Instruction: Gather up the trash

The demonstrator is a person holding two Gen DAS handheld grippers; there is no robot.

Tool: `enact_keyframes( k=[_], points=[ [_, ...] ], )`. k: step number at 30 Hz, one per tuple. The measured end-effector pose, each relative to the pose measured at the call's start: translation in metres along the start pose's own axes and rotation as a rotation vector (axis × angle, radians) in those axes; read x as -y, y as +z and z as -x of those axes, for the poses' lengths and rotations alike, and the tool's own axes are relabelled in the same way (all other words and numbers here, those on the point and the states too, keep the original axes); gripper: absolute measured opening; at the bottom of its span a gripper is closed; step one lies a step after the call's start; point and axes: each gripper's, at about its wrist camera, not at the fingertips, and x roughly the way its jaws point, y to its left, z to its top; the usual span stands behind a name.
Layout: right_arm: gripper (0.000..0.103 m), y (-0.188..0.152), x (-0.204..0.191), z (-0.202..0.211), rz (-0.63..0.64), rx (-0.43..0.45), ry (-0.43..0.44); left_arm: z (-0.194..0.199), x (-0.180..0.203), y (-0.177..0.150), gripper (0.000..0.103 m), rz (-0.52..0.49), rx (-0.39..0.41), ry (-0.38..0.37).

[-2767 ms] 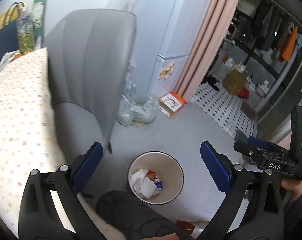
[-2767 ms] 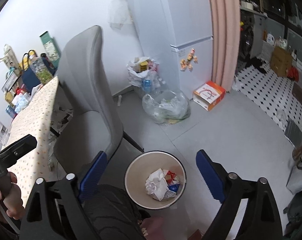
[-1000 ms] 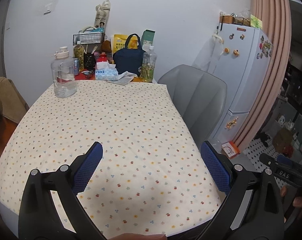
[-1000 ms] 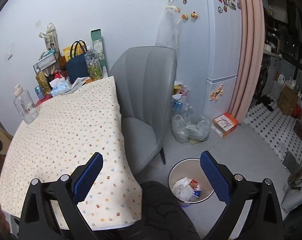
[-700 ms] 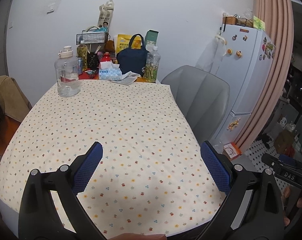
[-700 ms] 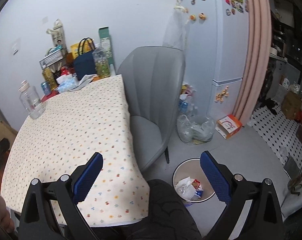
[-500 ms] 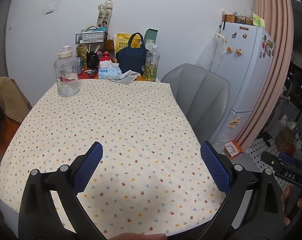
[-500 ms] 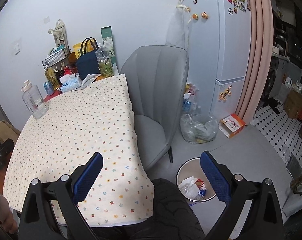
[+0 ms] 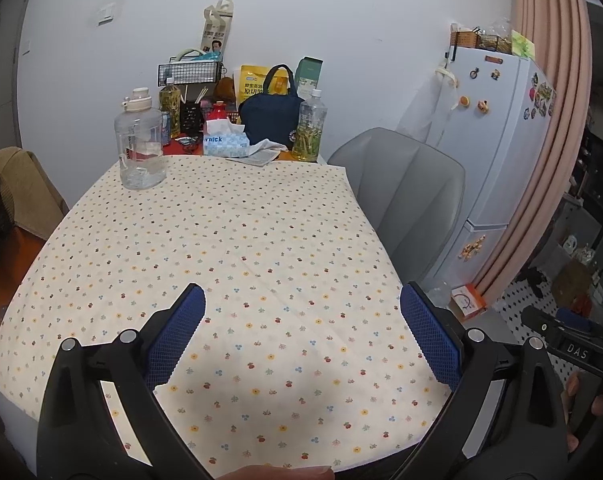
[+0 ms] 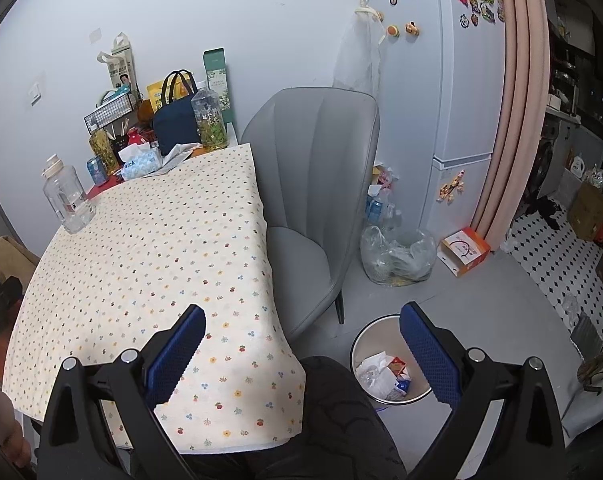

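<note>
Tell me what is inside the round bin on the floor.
The bin holds crumpled white paper, a red-and-white wrapper and a blue-and-white carton. The right tongs cover its right side; anything under the pile is hidden.

- The tablecloth (image 9: 229, 240) is cream, dotted all over with small red, yellow and blue flower prints.
- Beside the tablecloth, the chair (image 10: 317, 168) is plain grey.
- At the tablecloth's far edge, the bag (image 9: 271, 118) is navy, the tissue box (image 9: 225, 142) pale blue and white, the pouch (image 9: 255, 82) behind the bag yellow.
- The jug (image 9: 140, 146) on the tablecloth is clear with a cream cap.
- Beyond the chair, the fridge (image 10: 441, 80) is white with coloured magnets; the curtain (image 10: 513, 100) is pink.
- The bin (image 10: 359, 350) on the grey floor is cream inside, holding white, red and blue scraps (image 10: 383, 374).
- Gripper pads (image 9: 175, 338) are blue mesh on black frames.
- The far floor tiles (image 10: 557, 252) are white with black diamonds.
</note>
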Motion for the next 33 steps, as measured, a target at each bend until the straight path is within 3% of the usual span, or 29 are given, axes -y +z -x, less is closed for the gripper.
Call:
enact_keyframes(
  k=[33],
  points=[
    [0.095, -0.0047, 0.0011, 0.0026, 0.011, -0.001, 0.042, 0.0058, 0.0029, -0.0034, 0.097, -0.001, 0.012, 0.004]
  ],
)
